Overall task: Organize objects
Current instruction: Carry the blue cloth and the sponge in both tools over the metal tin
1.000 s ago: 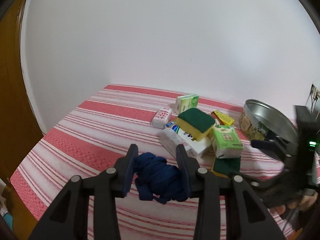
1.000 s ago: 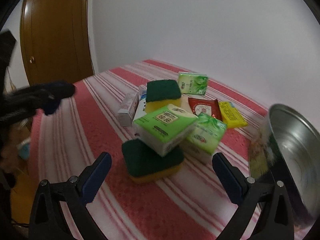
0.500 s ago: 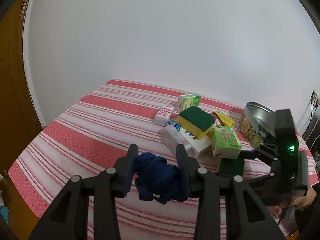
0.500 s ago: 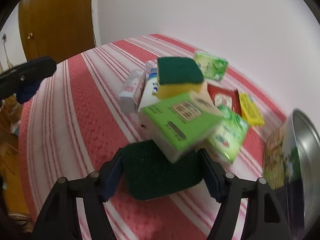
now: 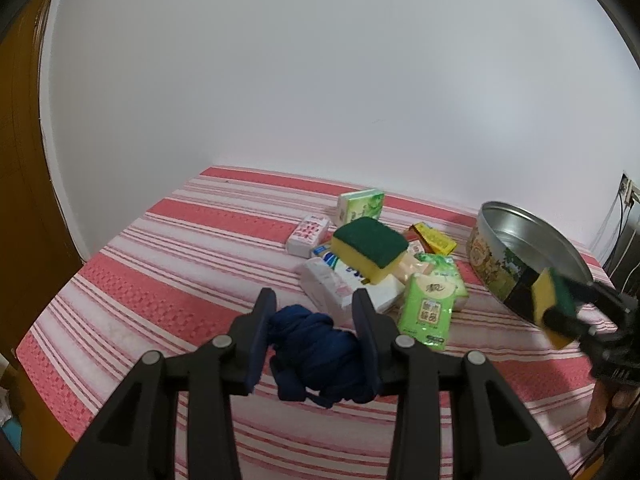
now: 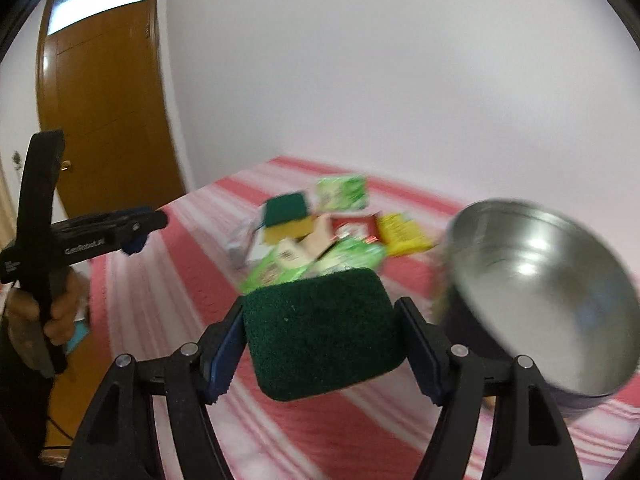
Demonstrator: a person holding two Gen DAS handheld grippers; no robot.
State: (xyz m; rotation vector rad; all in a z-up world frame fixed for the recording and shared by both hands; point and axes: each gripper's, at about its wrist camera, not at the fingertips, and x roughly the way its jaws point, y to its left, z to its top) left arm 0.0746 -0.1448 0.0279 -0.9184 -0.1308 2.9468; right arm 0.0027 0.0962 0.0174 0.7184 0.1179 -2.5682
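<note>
- Left claw [image 5: 316, 334] is clamped on a bundle of dark blue cloth [image 5: 316, 344], both pads pressing into it, held above the red-and-white striped surface [image 5: 160, 264].
- Right claw [image 6: 320, 344] has its jaws pinching a green-topped sponge [image 6: 320, 328] from both sides; the yellow underside shows in the left wrist view [image 5: 554, 306], and the sponge is up off the stripes.
- That held sponge sits right beside the round metal tin [image 6: 560, 280], close to its near wall, not inside it.
- The right wrist view is blurred, so detail in the pile is hard to read.
- In the middle of the surface, a heap: a second sponge [image 5: 370, 246] perched on top of white tissue packs [image 5: 332, 284], green tissue packs [image 5: 430, 312] leaning at the front, another green pack [image 5: 360, 206] at the back.
- A yellow packet [image 5: 434, 238] lies between the pile and the tin.
- A hand [image 6: 56, 312] grips the left tool's handle by the wooden door [image 6: 108, 112].
</note>
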